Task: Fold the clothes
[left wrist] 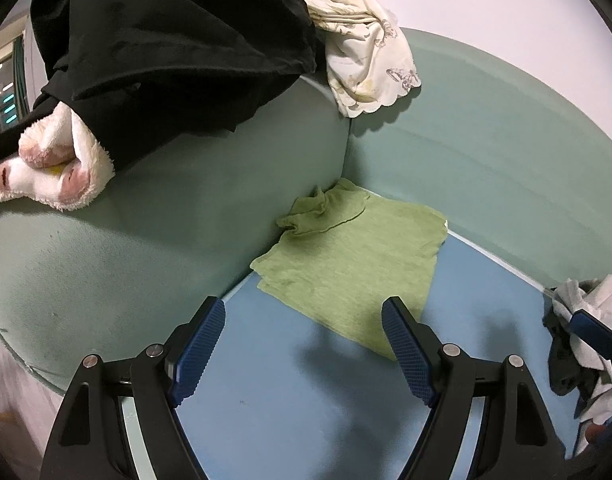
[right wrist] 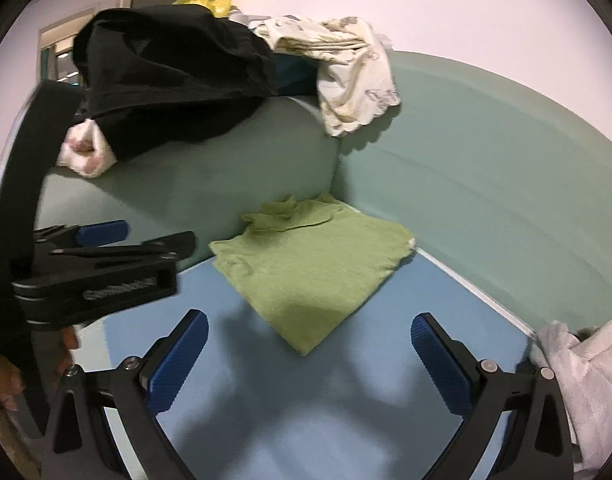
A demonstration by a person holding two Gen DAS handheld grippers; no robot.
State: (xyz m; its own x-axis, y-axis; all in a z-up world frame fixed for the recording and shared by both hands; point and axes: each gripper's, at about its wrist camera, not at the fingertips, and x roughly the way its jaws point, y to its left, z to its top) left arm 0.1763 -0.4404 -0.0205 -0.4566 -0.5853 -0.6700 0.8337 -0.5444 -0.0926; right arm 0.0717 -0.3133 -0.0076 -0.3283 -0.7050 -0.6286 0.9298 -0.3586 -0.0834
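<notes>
The left claw (left wrist: 302,344) sits at the bottom of its picture with its blue pads wide apart and nothing between them. The right claw (right wrist: 309,360) is at the bottom of its own picture, spread wide too, and it grips nothing. Both hang over the blue seat (right wrist: 286,420) and point down at it.

Just past the pads lies the green cloth (left wrist: 353,264), in the middle of each picture. It lies mostly flat on the seat, pushed into the corner where the two green cushions (left wrist: 146,208) meet. Its far end is bunched up against them. It looks folded over at least once.

On the right edge sits a crumpled white cloth (right wrist: 585,376), near the right claw. In the upper left, a black cloth (left wrist: 166,40) hangs over the cushion top, with a fluffy white thing (left wrist: 54,160) under it and a cream cloth with prints (left wrist: 365,48) beside it.

It looks like the green cloth is set down and the hands are free. The next move is likely to pick another piece, maybe the white one close by, take it by its edges, and spread it on the bare blue part of the seat.
</notes>
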